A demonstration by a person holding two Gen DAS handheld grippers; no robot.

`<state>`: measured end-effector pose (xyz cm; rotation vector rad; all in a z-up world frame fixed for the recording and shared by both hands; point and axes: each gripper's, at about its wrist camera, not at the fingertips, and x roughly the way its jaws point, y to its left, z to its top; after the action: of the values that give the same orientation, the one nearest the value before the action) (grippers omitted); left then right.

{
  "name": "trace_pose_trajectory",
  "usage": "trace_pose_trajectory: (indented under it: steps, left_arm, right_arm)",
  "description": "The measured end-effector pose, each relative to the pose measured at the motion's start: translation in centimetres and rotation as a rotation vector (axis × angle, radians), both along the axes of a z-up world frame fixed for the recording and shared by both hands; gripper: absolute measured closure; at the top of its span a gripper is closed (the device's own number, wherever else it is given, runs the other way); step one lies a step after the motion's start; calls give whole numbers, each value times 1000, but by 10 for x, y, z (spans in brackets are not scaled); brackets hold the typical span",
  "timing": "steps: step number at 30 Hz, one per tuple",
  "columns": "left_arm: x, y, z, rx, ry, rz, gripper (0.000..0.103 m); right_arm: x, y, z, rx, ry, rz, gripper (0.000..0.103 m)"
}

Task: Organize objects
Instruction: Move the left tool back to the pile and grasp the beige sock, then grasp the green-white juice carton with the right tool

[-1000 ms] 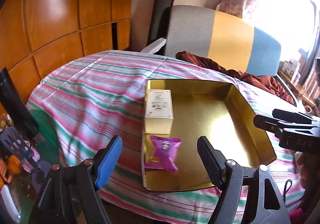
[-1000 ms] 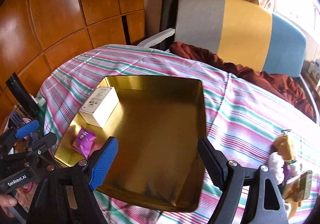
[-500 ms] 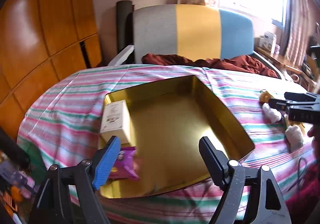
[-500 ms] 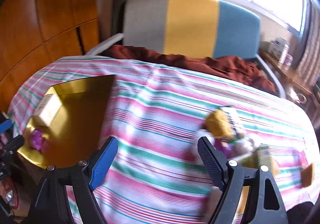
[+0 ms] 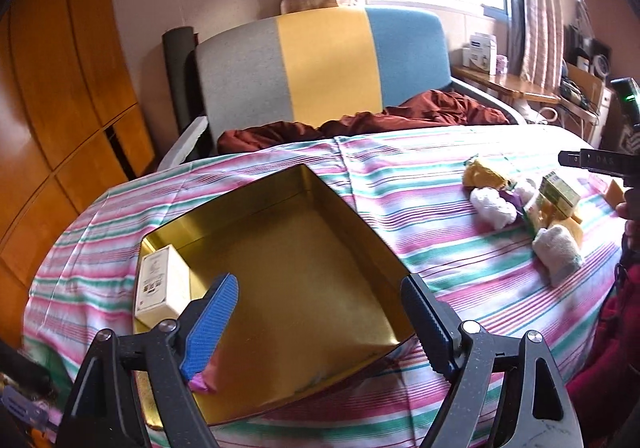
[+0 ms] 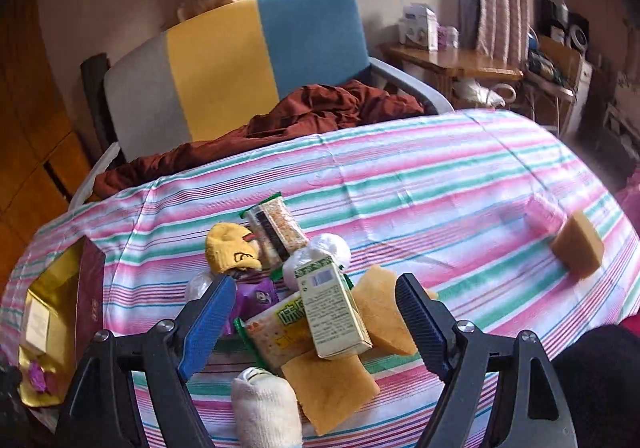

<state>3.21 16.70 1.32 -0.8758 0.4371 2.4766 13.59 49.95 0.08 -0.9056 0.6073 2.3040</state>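
Seen from the left wrist, the left gripper (image 5: 316, 322) hangs over the near edge of a gold tin (image 5: 304, 248) with its jaws spread and nothing between them. The tin sits on the striped tablecloth (image 5: 420, 184); a cream box (image 5: 162, 286) lies against its left wall, and a scrap of a purple packet (image 5: 202, 382) peeks out under the blue finger. This view alone shows the tin's bare floor. Off to the right a heap of small goods (image 5: 524, 204) rests on the cloth, and the tip of the right gripper (image 5: 596, 162) reaches in from the frame's edge beside it.

From the right wrist, the right gripper (image 6: 314, 314) hovers directly above that heap, jaws wide, gripping nothing. Only here can the items be told apart: a green-and-white carton (image 6: 330, 308) lying tilted on top of a cracker pack (image 6: 276, 332), tan sponges (image 6: 328, 388), a white sock roll (image 6: 264, 408), a yellow sock (image 6: 230, 246), a grain bar (image 6: 274, 228) and a purple wrapper (image 6: 256, 296). One more sponge (image 6: 578, 250) lies well apart at the right. The tin shows only as a sliver at the left edge.
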Motion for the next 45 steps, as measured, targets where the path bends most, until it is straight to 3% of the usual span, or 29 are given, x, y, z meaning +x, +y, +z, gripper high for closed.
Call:
trace_pose_trajectory:
  steps: [2,12,15,18,22,25,32,38,39,45]
  left_arm:
    - [2,10,0,-9,4,-20,19]
    - [6,71,-21,-15,-78,-177,19]
    - [7,94,-31,8,-158,-243,21]
    - [8,119,-42,25,-246,-323,31]
    - [10,149,-54,66,-372,-396,37]
    - [12,170,-60,122,-488,-435,37]
    - [12,214,-76,217,-664,-435,29]
    - [20,243,-96,200,-719,-428,33]
    - [21,244,-102,188,-719,-425,42]
    - [20,217,-99,214,-681,-450,47]
  right_arm:
    - [8,14,-6,-81,37,-46,19]
    - [33,43,-18,-267,165,-164,19]
    - [38,47,-19,-282,182,-191,19]
    - [44,51,-20,-296,206,-216,19]
    - [46,55,-23,-330,216,-221,19]
    - [45,55,-24,-331,212,-213,19]
    - [44,57,-25,-337,211,-213,19]
    - [43,58,-27,-339,199,-217,19]
    - [42,58,-27,-340,196,-216,19]
    - [34,53,-26,-315,165,-178,19]
